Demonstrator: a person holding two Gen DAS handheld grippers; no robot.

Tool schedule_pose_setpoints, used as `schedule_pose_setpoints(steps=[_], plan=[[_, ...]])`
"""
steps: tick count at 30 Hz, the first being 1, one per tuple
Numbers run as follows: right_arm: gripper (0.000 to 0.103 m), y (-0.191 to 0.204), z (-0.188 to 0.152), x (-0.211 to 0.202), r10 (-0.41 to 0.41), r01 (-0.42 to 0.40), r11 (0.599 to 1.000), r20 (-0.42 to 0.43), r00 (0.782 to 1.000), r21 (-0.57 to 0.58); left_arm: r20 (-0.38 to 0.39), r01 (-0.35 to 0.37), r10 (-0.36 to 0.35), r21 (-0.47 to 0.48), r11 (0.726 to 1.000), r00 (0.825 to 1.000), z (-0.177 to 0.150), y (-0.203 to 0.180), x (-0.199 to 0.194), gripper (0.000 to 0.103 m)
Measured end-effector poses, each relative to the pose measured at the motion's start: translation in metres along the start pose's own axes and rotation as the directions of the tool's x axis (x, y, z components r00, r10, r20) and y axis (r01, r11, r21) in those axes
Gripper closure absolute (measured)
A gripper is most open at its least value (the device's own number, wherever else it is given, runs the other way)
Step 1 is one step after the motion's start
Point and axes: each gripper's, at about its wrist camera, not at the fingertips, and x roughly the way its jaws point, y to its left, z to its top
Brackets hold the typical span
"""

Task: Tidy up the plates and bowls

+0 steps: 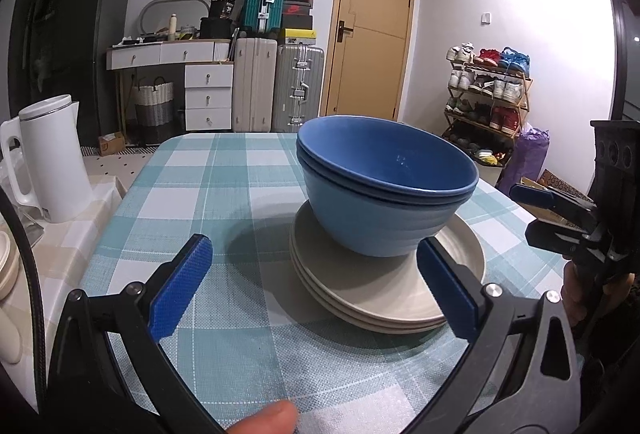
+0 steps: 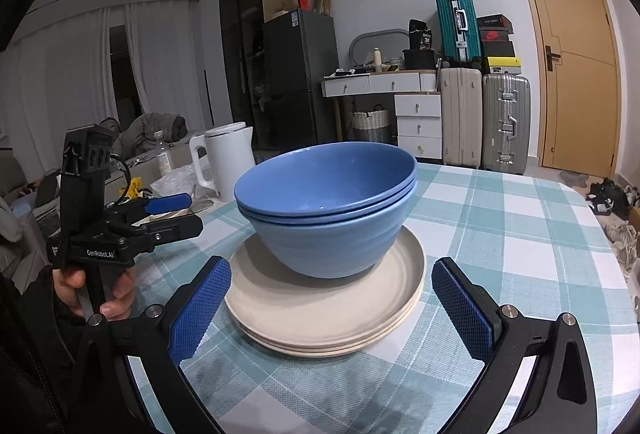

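Nested blue bowls (image 1: 384,194) (image 2: 328,210) sit on a stack of beige plates (image 1: 392,294) (image 2: 320,314) on a table with a teal checked cloth (image 1: 208,194) (image 2: 500,234). My left gripper (image 1: 316,282) is open and empty, just in front of the stack; its right finger is near the plate rim. My right gripper (image 2: 332,302) is open and empty, its fingers on either side of the plates' near edge, apart from them. Each gripper shows in the other's view, the right one (image 1: 560,218) at the right edge, the left one (image 2: 168,214) at the left.
A white kettle (image 1: 52,162) (image 2: 224,158) stands on a side surface left of the table. Suitcases (image 1: 276,90), a drawer unit (image 1: 208,94), a door (image 1: 372,26) and a shoe rack (image 1: 488,94) stand behind.
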Motion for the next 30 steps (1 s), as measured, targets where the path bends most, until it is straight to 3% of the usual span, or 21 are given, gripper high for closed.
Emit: schedule_pose_setpoints(steps=[30], plan=[[0.001,0.0019,-0.0072,-0.0011,-0.022,0.023,1.000,0.040,0.999,-0.019,0.028,0.019,-0.019,0.008,1.000,0.999,-0.0012,0.0029,-0.0003,0.001]])
